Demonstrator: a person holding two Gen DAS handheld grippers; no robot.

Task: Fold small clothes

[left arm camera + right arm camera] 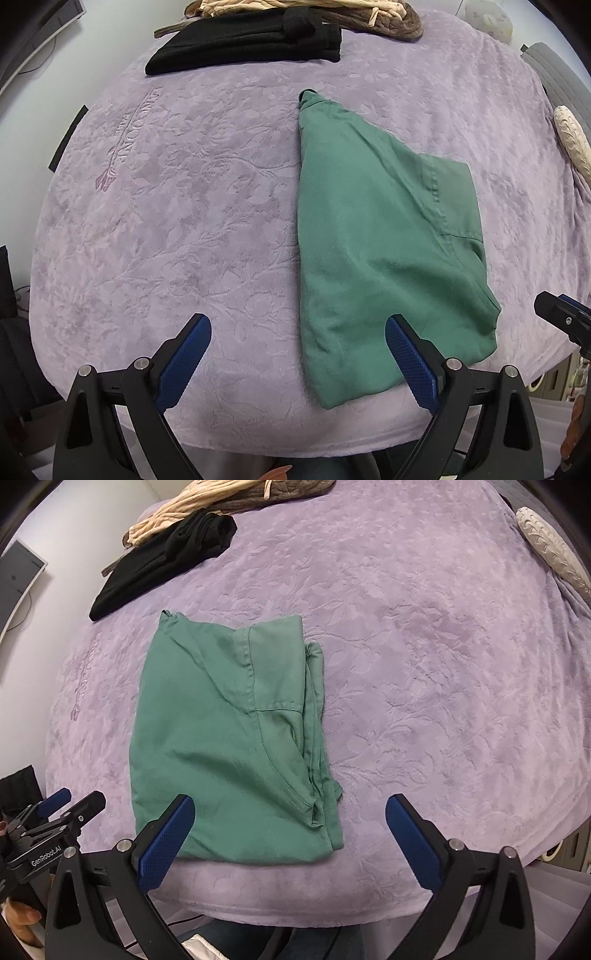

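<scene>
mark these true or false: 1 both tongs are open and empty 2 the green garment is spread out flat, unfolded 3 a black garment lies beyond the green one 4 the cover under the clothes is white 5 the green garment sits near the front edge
1. True. The left tongs and right tongs both stand wide open with nothing between the pads.
2. False. The green garment lies folded, with stacked layers showing along its right edge.
3. True. The black garment lies farther back, beside a beige piece.
4. False. The cover is purple with an embossed floral pattern.
5. True. Its near edge lies close to the front edge.
</scene>
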